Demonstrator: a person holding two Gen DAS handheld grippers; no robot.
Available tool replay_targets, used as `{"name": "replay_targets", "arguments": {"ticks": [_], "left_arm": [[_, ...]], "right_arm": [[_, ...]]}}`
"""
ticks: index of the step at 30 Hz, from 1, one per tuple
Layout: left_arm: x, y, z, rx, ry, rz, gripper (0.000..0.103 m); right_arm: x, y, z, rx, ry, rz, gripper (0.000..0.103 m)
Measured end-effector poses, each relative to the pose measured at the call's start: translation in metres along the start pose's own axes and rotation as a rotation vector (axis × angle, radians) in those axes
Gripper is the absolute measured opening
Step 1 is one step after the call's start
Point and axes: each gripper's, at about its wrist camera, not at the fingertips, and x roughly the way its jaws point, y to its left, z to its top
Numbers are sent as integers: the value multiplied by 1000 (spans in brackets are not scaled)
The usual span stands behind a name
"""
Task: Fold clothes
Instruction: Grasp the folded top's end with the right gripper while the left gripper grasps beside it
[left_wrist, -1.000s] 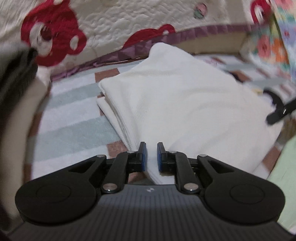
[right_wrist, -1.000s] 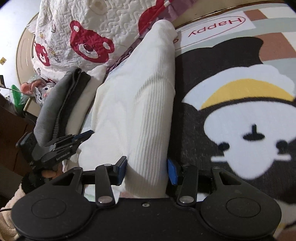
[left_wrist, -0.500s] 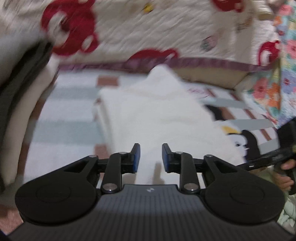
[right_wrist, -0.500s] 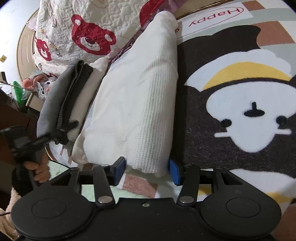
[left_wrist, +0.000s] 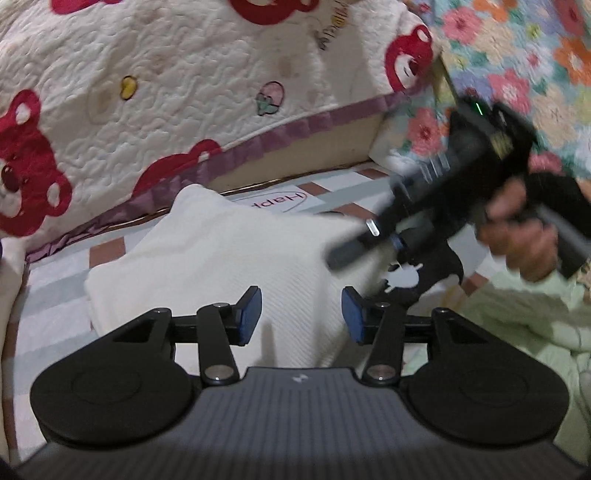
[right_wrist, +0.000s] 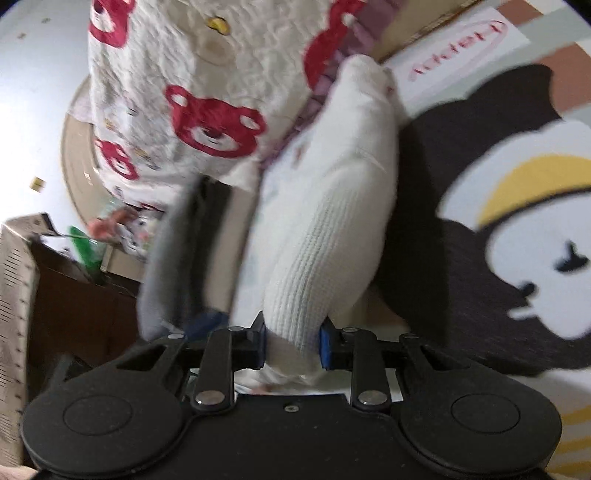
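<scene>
The right claw is closing on the folded white ribbed knit garment, which stretches toward twelve o'clock; the left claw is opening, empty.

Dim indoor light, motion blur, fisheye.

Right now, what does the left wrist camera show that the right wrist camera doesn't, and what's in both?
Only the left wrist view: the left claw, pads apart and opening with nothing held, and the floral fabric. Only the right wrist view: the folded grey clothes and the right claw closing on the garment's edge. Both: the white knit garment, bear quilt and rug.
</scene>
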Motion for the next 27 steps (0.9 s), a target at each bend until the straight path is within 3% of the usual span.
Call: {"name": "replay_targets", "arguments": {"ticks": [5, 13, 14, 15, 19, 21, 25, 27], "left_arm": [[2, -14, 2, 87, -11, 62, 56], [31, -18, 17, 87, -28, 229, 62], [35, -18, 19, 83, -6, 234, 50], [39, -17, 21, 78, 19, 241, 19], [46, -12, 23, 22, 68, 241, 16], [47, -9, 21, -8, 74, 237, 15], [47, -1, 16, -70, 79, 224, 14], [44, 5, 15, -111, 69, 219, 14]], "right_arm": [[8, 29, 17, -48, 38, 13, 31], [15, 63, 35, -131, 89, 15, 31], [15, 63, 35, -131, 98, 11, 31], [15, 62, 35, -129, 107, 6, 31], [1, 51, 31, -94, 143, -12, 36], [-15, 42, 30, -55, 117, 3, 38], [-40, 19, 48, 12, 21, -72, 60], [-40, 7, 65, 31, 11, -117, 60]]}}
